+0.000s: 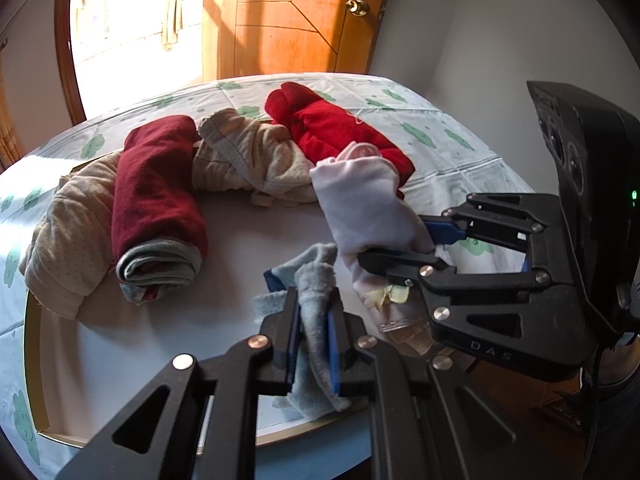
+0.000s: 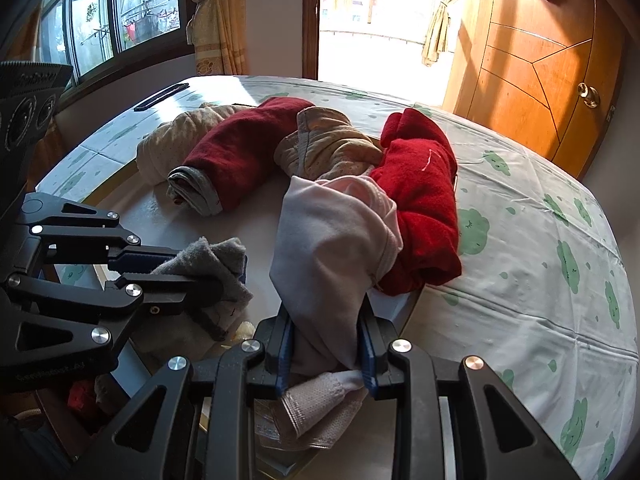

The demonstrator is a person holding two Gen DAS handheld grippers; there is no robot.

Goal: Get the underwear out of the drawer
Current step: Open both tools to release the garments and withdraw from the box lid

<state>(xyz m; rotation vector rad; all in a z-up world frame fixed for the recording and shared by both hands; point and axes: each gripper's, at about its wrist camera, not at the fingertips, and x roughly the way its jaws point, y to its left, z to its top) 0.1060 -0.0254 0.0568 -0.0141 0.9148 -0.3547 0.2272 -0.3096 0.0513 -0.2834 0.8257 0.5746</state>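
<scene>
My left gripper is shut on a grey piece of underwear, held above the near edge of a white tray-like drawer on the bed. It also shows in the right wrist view with the grey cloth. My right gripper is shut on a pale pink-white piece of underwear, which rises from the jaws and leans on the red roll. In the left wrist view the right gripper grips that cloth.
Rolled clothes lie along the drawer's far side: a beige roll, a dark red roll, a beige bundle and a bright red roll. The bed has a white sheet with green prints. A wooden door stands behind.
</scene>
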